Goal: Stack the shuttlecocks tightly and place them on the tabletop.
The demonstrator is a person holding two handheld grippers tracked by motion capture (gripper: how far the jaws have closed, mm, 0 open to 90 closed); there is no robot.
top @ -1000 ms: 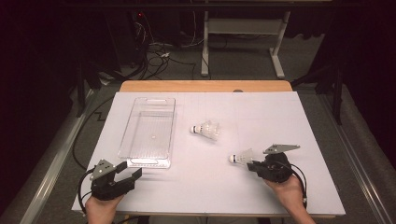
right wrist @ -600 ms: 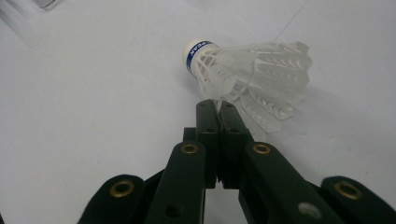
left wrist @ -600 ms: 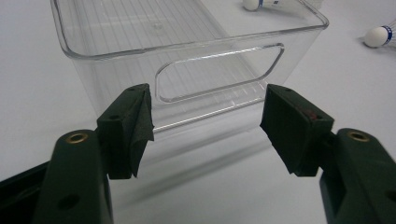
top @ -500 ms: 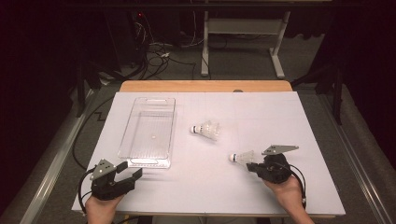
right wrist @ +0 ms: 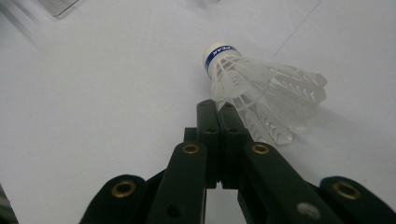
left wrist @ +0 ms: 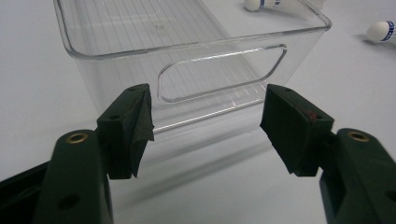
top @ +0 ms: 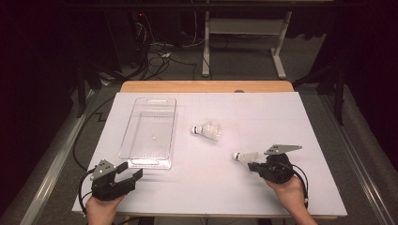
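The right hand-held gripper (right wrist: 218, 109) is clamped on the near shuttlecock's (right wrist: 261, 100) feathers. The left hand-held gripper (left wrist: 205, 126), jaws apart, faces the clear bin (left wrist: 187, 51). Another shuttlecock (top: 207, 131) lies farther on the desk (top: 281, 117).

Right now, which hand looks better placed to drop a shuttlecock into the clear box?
The right: its claw is shut on a shuttlecock. The left claw stands open, holding nothing, facing the clear box.
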